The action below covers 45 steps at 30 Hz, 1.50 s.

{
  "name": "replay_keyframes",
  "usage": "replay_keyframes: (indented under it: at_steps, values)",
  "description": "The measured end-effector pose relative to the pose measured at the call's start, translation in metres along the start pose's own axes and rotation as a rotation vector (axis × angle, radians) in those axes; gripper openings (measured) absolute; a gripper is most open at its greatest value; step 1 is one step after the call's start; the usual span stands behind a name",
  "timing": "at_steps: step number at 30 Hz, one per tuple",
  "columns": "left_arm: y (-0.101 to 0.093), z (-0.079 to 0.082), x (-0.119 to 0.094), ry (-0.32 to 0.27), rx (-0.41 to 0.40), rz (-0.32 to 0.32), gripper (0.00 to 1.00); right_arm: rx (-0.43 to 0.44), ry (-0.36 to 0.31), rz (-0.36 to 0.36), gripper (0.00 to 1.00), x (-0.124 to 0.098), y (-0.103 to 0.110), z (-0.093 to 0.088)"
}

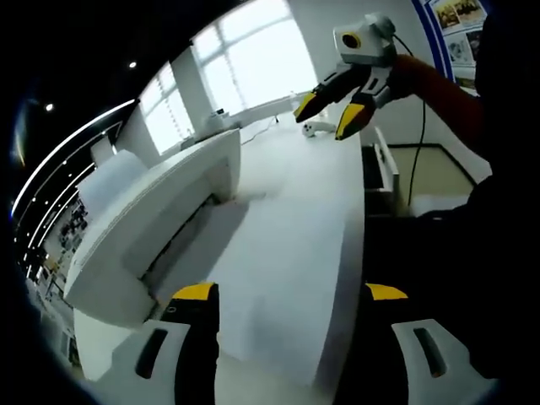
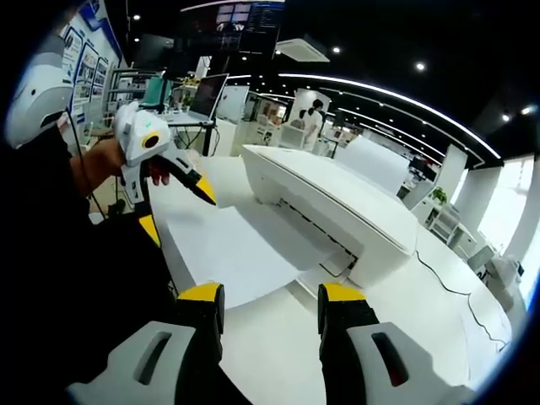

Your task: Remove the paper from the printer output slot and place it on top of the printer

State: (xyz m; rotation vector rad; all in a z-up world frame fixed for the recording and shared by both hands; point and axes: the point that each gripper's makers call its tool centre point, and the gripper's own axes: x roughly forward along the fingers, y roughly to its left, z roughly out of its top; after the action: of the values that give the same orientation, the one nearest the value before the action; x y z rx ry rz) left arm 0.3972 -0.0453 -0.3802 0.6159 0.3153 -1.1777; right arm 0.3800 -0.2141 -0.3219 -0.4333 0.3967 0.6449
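A white printer (image 2: 337, 198) stands on a white table (image 2: 278, 346). A sheet of paper (image 2: 228, 249) sticks out of its output slot and lies flat on the table in front of it. In the left gripper view the printer (image 1: 152, 215) is at the left, with the paper (image 1: 270, 287) spreading toward my left gripper (image 1: 291, 293), whose jaws stand wide open and hold nothing. My right gripper (image 2: 272, 293) is open just short of the paper's near edge. The right gripper (image 1: 329, 111) hangs open above the far table. The left gripper (image 2: 177, 209) hovers open over the sheet's left corner.
A thin cable (image 2: 456, 287) runs across the table right of the printer. A small white object (image 1: 310, 128) lies at the far end. The table edge (image 1: 359, 253) drops off to the right. A monitor (image 2: 207, 94) and desks stand behind, with a person (image 2: 314, 118) far back.
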Motion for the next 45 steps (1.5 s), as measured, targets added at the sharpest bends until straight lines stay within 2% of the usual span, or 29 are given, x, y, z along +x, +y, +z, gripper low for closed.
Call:
replay_keyframes:
  at_steps: [11,19,23,26,45]
  values:
    - [-0.001,0.003,0.009,-0.012,0.035,0.044,0.71,0.006,-0.005,-0.008,0.40,-0.003,-0.002,-0.001]
    - [-0.004,-0.003,0.016,0.014,0.050,0.053,0.71,0.010,-0.008,-0.008,0.40,-0.004,-0.002,-0.001]
    - [-0.002,-0.006,0.020,0.043,0.094,0.086,0.71,0.014,-0.009,-0.015,0.40,-0.004,-0.004,-0.001]
    - [-0.001,-0.007,0.022,0.062,0.115,0.089,0.71,0.014,-0.009,-0.013,0.40,-0.004,-0.004,-0.002]
    - [-0.006,-0.006,0.034,0.079,0.160,0.104,0.71,0.027,-0.008,-0.017,0.40,-0.005,-0.003,-0.007]
